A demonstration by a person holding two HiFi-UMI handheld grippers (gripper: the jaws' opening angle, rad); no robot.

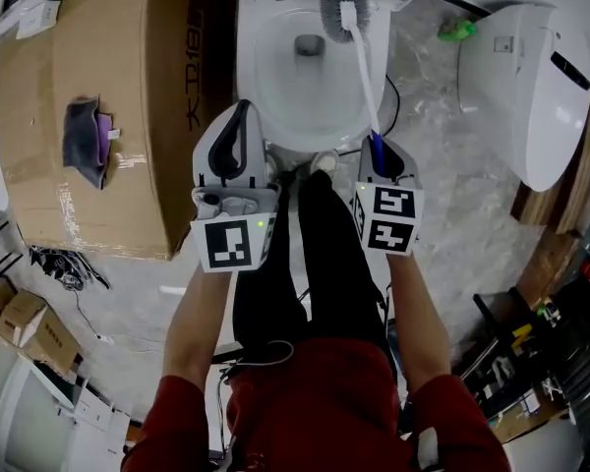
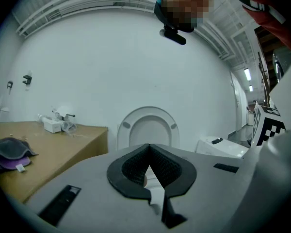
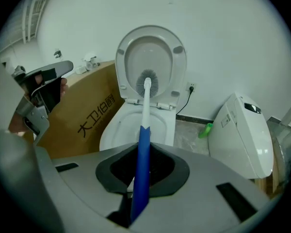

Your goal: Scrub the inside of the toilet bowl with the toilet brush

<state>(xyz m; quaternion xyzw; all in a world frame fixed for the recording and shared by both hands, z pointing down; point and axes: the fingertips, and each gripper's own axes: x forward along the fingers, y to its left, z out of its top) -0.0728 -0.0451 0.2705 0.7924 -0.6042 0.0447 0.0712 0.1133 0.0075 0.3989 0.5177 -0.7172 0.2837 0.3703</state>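
Right gripper (image 1: 378,153) is clamped on the blue handle of the toilet brush (image 1: 360,57). The bristle head sits at top centre of the head view, up by the back rim of the toilet bowl (image 1: 275,87). Left gripper (image 1: 240,116) is pinched closed on nothing, just left of it over the bowl's front edge.

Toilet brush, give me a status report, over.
Left gripper jaws shut, empty. Right gripper shut on toilet brush handle. Bristles high at toilet bowl rear rim. Seat raised, nothing blocking.
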